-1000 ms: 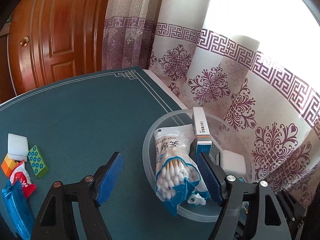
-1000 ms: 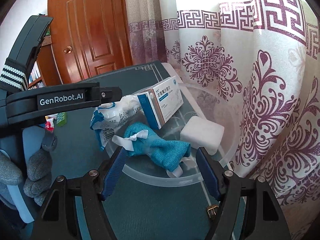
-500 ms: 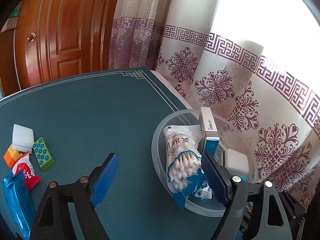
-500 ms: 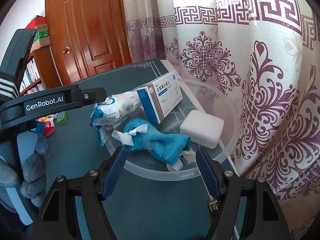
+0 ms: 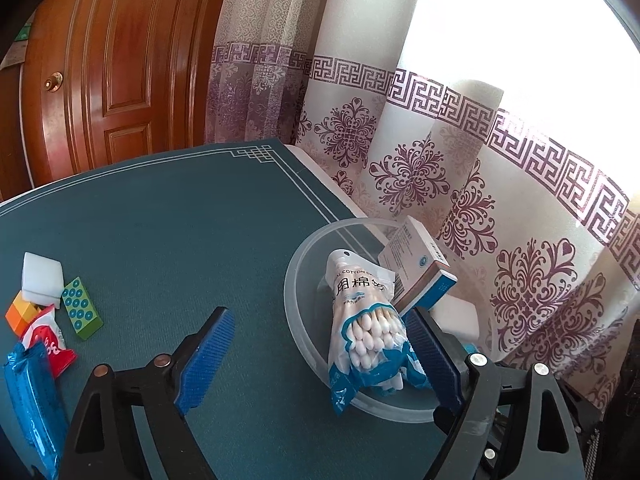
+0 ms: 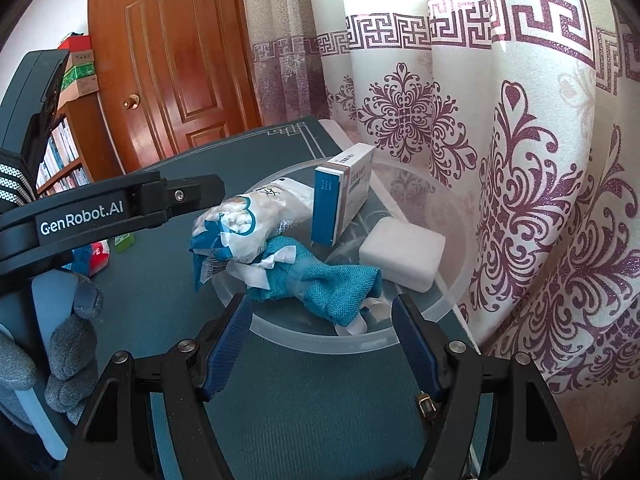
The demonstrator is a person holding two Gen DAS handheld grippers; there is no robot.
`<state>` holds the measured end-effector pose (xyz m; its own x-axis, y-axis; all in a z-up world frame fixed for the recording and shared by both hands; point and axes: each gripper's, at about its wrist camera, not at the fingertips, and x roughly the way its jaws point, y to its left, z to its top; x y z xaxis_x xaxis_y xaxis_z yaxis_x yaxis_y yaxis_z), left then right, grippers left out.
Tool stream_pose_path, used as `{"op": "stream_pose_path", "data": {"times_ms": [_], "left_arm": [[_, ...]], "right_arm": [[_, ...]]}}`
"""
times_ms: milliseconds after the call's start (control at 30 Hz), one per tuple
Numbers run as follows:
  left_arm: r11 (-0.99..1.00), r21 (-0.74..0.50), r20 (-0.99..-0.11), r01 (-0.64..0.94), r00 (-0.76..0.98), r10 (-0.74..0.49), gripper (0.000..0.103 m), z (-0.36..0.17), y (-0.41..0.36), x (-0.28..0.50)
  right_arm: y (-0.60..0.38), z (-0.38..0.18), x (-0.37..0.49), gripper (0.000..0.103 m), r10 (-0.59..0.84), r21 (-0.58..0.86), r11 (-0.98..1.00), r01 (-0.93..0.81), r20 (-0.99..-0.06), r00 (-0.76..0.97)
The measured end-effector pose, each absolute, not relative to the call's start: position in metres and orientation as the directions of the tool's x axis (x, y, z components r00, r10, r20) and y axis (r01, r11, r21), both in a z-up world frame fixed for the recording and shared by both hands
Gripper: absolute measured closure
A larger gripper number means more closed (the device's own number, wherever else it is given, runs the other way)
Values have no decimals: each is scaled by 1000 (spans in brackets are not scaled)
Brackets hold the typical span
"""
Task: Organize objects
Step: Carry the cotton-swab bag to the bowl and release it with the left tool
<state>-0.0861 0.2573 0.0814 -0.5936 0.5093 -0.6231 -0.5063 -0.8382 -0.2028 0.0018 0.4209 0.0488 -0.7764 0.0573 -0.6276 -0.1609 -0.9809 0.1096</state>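
A clear plastic bowl (image 5: 298,320) stands by the curtain at the table's right edge. It holds a bag of cotton swabs (image 5: 364,332), a blue-and-white medicine box (image 5: 416,268) leaning on end, a white sponge (image 5: 456,316) and a teal cloth bundle (image 6: 332,280). My left gripper (image 5: 320,356) hovers over the bowl's near rim. Its jaws are opening, and the bag's lower end lies loose beside the right pad (image 5: 432,356), untouched by the left pad. My right gripper (image 6: 322,344) is open at the bowl's rim (image 6: 320,336), just short of the cloth, with nothing gripped.
At the table's left lie a white block (image 5: 42,276), a green block (image 5: 82,314), an orange block (image 5: 20,314), a red packet (image 5: 48,344) and a blue packet (image 5: 32,404). A gloved hand (image 6: 60,356) holds the left gripper's black finger (image 6: 120,208). The curtain (image 5: 520,240) hangs right behind the bowl.
The left gripper's jaws have spread wider and it has drawn back a little from the swab bag, which stays in the bowl. The medicine box has tipped more on end. The right gripper has kept still.
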Motion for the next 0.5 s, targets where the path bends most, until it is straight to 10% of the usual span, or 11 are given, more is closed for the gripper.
{"op": "stream_pose_path", "data": {"times_ms": [500], "left_arm": [[-859, -204, -654, -469, -588, 476, 12, 69, 236, -80]], "right_arm": [[409, 48, 7, 29, 44, 117, -981, -152, -635, -771]]}}
